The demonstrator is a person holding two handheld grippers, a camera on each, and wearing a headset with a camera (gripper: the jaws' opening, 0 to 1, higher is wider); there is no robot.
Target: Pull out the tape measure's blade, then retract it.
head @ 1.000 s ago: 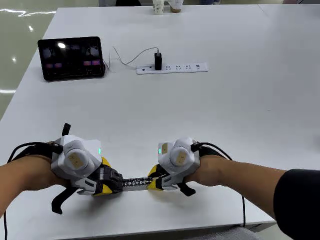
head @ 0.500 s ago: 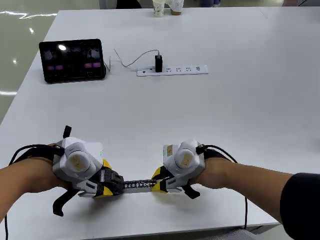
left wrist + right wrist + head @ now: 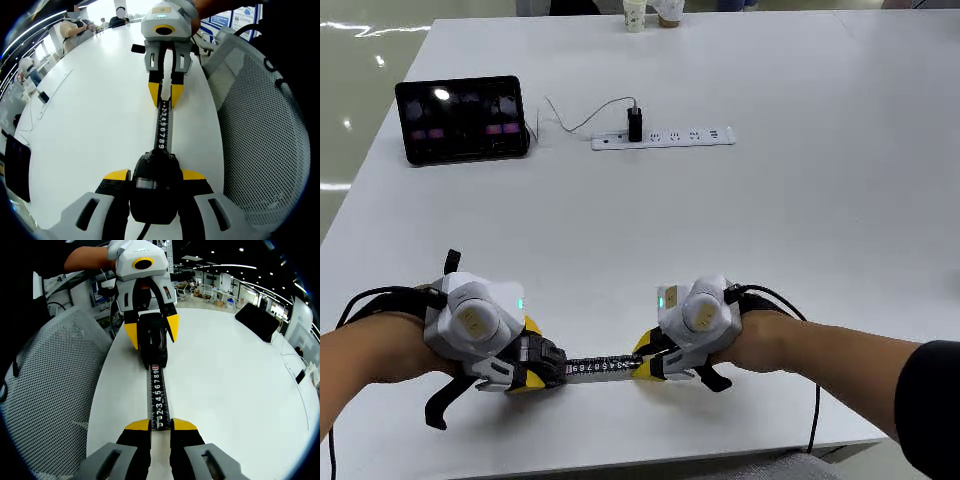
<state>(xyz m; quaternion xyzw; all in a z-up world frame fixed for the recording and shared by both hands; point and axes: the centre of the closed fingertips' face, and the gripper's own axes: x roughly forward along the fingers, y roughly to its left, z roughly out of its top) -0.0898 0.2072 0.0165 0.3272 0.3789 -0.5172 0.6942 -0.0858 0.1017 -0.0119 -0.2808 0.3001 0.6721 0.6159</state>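
Tape measure [image 3: 155, 192]: black, rounded case, clamped between the yellow-tipped jaws of the left gripper [image 3: 155, 174]. It sits low at the near edge of the table [image 3: 770, 200]; contact with the surface cannot be confirmed.

Blade [image 3: 157, 397]: a narrow flat strip, drawn out a short way. It runs straight from the case to the right gripper [image 3: 160, 425], whose jaws are pinched together on its free end. The two grippers face each other, tip to tip along the blade.

The gripper views resolve the blade's printed numerals, which the head view renders as a blurred dark band. They also show a grey mesh chair back [image 3: 50, 390] beside the grippers.

The head view adds a smooth white tabletop. Well beyond the grippers lie a dark tablet [image 3: 463, 117] and a white power strip [image 3: 670, 136] carrying a black plug [image 3: 635, 124].
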